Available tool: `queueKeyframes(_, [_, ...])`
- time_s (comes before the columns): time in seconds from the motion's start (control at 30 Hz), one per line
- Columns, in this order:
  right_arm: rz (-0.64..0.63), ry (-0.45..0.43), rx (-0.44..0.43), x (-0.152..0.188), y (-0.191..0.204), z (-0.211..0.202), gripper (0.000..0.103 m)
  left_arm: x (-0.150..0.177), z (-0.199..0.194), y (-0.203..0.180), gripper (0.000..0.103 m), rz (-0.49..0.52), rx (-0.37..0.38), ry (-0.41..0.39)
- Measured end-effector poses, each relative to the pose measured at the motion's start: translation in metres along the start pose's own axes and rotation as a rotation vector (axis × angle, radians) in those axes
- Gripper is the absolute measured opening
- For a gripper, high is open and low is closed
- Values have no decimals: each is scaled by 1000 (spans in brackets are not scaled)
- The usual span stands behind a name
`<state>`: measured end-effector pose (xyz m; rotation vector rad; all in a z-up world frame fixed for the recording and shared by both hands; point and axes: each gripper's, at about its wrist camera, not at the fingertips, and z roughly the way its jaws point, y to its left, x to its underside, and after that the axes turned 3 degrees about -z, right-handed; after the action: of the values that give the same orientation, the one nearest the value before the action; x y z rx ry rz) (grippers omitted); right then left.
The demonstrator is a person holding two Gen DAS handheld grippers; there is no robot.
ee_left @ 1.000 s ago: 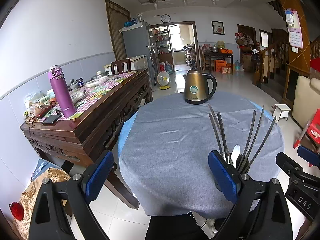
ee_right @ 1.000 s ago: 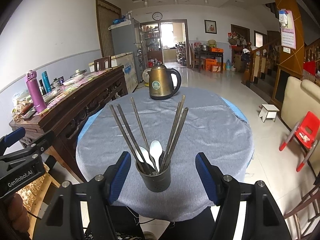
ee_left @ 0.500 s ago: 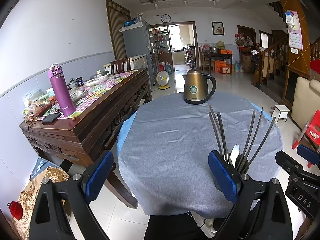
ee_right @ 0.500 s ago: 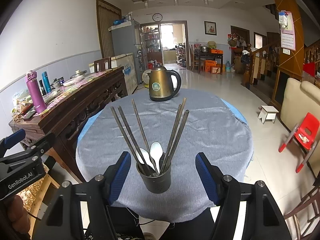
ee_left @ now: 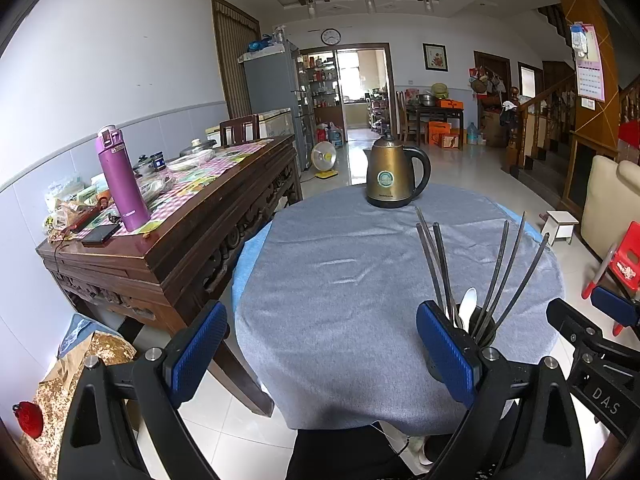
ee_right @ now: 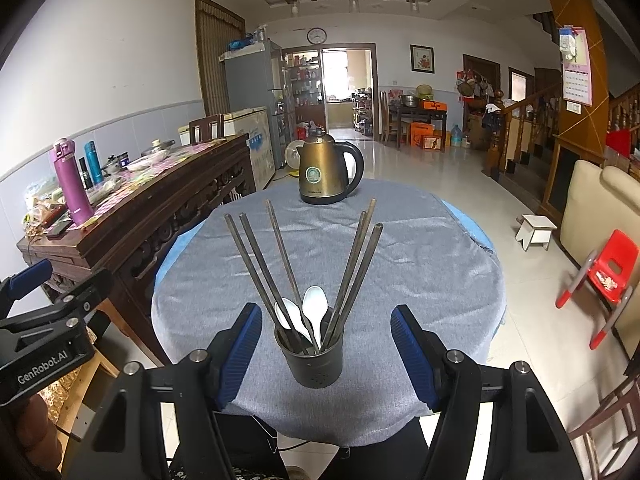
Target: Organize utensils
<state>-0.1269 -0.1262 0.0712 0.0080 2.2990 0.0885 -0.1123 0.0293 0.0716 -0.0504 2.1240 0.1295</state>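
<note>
A black utensil cup (ee_right: 316, 362) stands near the front edge of the round table under a grey cloth (ee_right: 420, 264). It holds several dark chopsticks (ee_right: 260, 264) fanned outward and two white spoons (ee_right: 314, 304). My right gripper (ee_right: 324, 312) is open, its blue pads (ee_right: 240, 352) on either side of the cup with a gap on both sides. My left gripper (ee_left: 320, 312) is open over bare cloth to the left. In the left wrist view the cup (ee_left: 486, 330) is half hidden behind the right finger.
A brass-coloured kettle (ee_right: 326, 172) stands at the table's far side. A dark wooden sideboard (ee_right: 140, 216) with a purple flask (ee_right: 72, 184) runs along the left. A red child's chair (ee_right: 604, 272) and a white stool (ee_right: 536, 232) stand on the floor to the right.
</note>
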Motion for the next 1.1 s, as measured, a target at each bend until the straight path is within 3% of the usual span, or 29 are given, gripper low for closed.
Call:
queueKeyframes(0.6, [1, 4, -10, -3, 3, 1, 71, 2, 0, 1, 96, -6, 2, 2])
queueKeyframes(1.1, [9, 43, -12, 0, 4, 23, 71, 9, 18, -4, 96, -13, 4, 51])
